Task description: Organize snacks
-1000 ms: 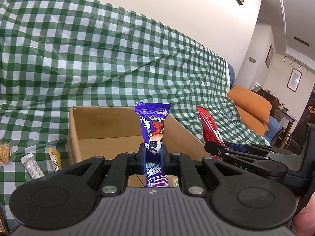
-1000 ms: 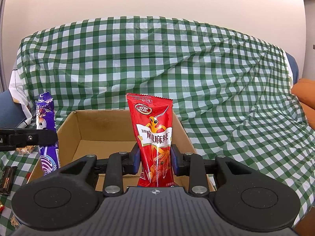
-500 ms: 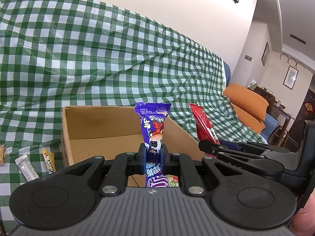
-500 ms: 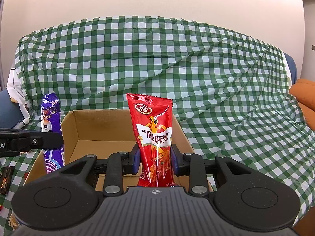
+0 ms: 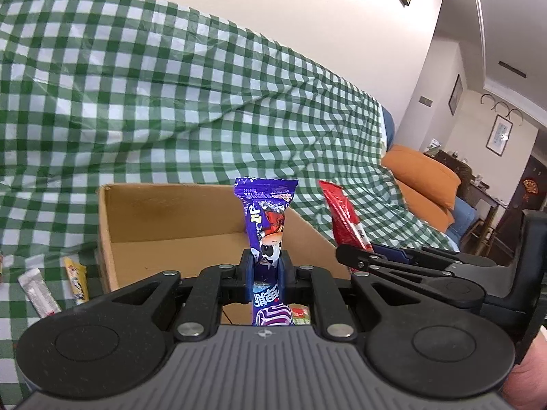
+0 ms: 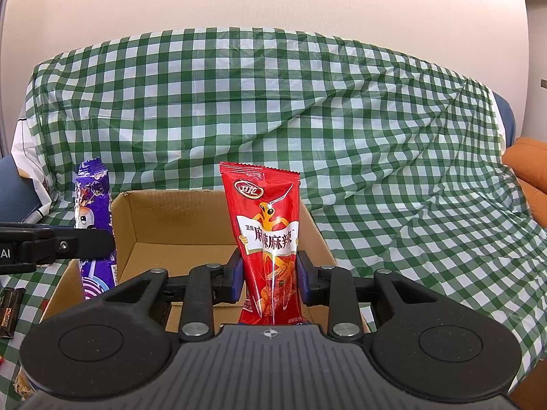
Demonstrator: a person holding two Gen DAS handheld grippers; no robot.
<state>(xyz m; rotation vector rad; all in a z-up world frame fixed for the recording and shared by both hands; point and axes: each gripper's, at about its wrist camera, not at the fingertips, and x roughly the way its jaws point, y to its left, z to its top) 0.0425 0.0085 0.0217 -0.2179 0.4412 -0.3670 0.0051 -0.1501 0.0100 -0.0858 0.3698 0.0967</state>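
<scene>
My left gripper (image 5: 266, 266) holds a purple snack packet (image 5: 266, 212) upright over the near edge of an open cardboard box (image 5: 164, 212). Its jaws are opening, and the packet still stands pinched between the pads. My right gripper (image 6: 268, 273) is shut on a red spicy-snack packet (image 6: 265, 212), also upright above the box (image 6: 177, 212). Each view shows the other gripper from the side: the right gripper (image 5: 355, 259) with the red packet (image 5: 342, 218), and the left gripper (image 6: 102, 239) with the purple packet (image 6: 92, 198).
A green checked cloth (image 5: 171, 102) covers the sofa under and behind the box. A white packet (image 5: 37, 290) and a yellow packet (image 5: 77, 278) lie left of the box, and a dark packet (image 6: 8, 307) lies nearer. Orange cushions (image 5: 424, 177) sit at the right.
The left gripper with the purple packet has edged slightly toward the box. The right gripper and the red packet have not moved.
</scene>
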